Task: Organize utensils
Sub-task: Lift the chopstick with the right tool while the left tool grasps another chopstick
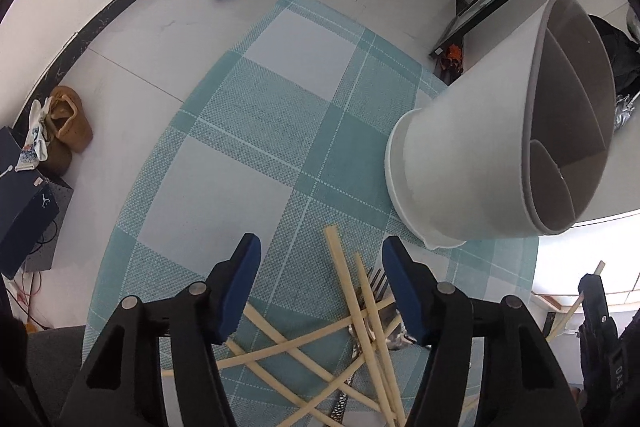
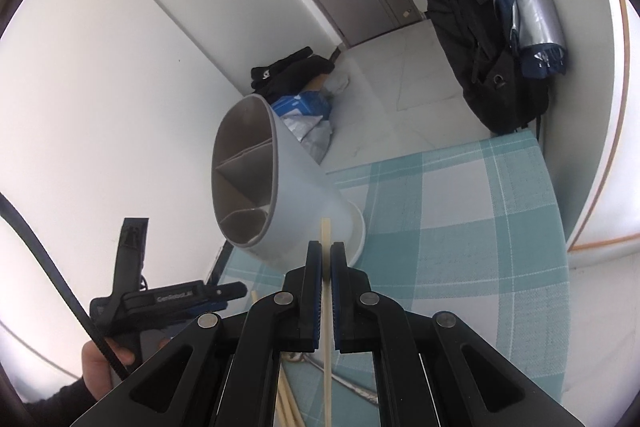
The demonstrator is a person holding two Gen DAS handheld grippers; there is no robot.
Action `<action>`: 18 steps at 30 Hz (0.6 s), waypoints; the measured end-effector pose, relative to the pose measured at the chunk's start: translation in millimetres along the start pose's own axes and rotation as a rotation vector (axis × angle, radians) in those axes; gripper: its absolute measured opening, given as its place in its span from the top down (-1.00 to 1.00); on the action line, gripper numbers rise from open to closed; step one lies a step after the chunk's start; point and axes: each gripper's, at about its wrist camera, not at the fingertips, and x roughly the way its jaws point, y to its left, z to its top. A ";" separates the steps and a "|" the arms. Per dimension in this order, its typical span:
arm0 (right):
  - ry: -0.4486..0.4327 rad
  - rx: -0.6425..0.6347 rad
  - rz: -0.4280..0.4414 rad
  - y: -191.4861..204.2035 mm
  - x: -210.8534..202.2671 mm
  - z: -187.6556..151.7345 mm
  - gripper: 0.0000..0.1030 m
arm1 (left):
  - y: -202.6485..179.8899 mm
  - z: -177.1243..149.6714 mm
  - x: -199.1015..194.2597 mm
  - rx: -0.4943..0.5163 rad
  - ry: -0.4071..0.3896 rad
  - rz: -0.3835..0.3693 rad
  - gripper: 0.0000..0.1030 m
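The left gripper [image 1: 320, 259] hangs with its fingers spread wide and holding nothing, above a loose pile of chopsticks [image 1: 316, 343] and a fork [image 1: 374, 281] at the near edge of the checked tablecloth [image 1: 248, 131]. The right gripper [image 2: 326, 259] has its fingers pressed tight on a single chopstick [image 2: 326, 233]. The white utensil holder [image 2: 280, 195], divided inside into compartments, stands near the cloth's edge, just beyond that chopstick's tip.

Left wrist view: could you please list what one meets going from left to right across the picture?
Dark blue shoebox → tan suede shoes → pile of pale wooden chopsticks → white divided utensil holder → right tool gripping one chopstick.
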 end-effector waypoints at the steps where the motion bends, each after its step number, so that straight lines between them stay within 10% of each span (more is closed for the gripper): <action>1: -0.005 -0.001 0.002 -0.5 -1.4 0.7 0.93 | -2.8 -0.5 4.4 -0.003 0.016 0.018 0.09; 10: -0.023 0.026 0.035 -4.8 -9.1 5.0 0.93 | -8.1 2.6 15.7 -0.049 0.037 0.049 0.73; 18: -0.024 0.023 0.047 -3.9 -12.5 3.8 0.93 | -4.2 6.0 21.4 -0.126 0.039 0.025 0.92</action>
